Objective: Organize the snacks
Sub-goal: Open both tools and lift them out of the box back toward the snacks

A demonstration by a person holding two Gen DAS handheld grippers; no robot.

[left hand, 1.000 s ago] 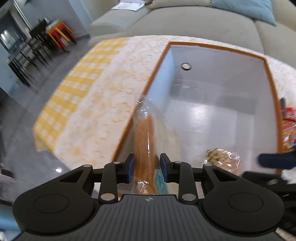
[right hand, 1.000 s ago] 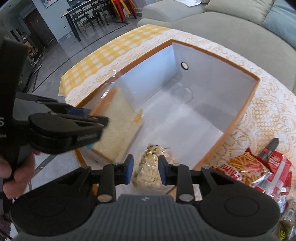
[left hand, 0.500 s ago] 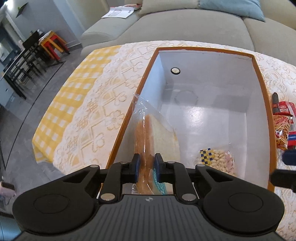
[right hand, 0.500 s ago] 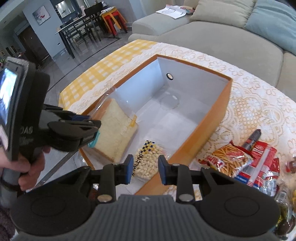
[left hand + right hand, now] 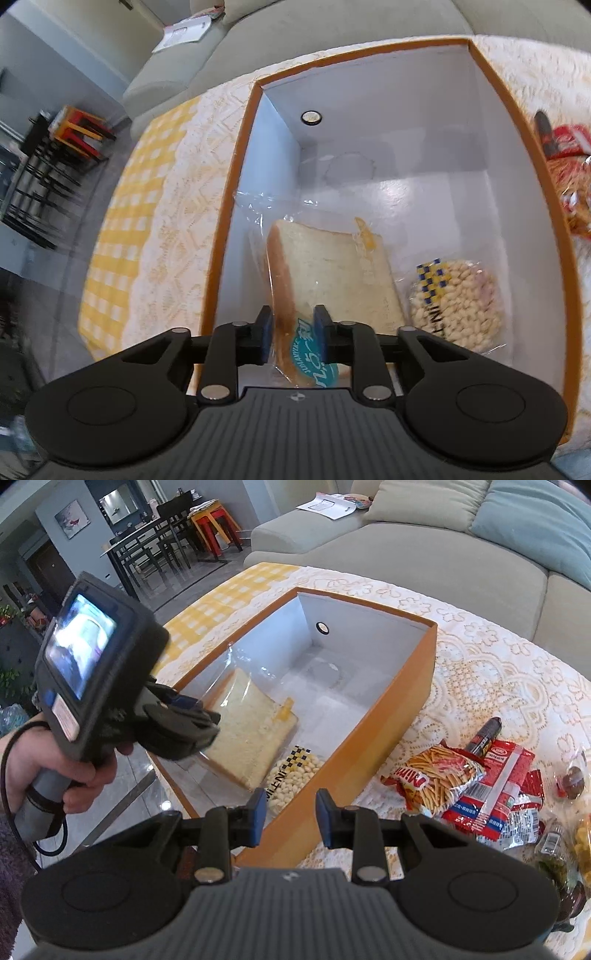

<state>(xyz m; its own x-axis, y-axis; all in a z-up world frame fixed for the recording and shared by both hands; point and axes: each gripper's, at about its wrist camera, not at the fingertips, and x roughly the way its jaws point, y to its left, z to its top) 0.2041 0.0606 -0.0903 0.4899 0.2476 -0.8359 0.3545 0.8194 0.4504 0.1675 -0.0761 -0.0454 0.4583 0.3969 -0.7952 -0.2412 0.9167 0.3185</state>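
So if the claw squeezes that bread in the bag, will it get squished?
Probably, a bit. The bagged bread slice looks soft, so hard pinching would likely dent it. Its clear wrapper is loose and crinkly, so it may slip or flop. It is probably light. The left claw is opening around its edge now.

Bread bag (image 5: 332, 273) now flatter, released.

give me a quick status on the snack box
Left gripper opening, bagged bread between its pads. Right gripper open, empty. Bread and peanut bag in orange box. Nothing blocking.
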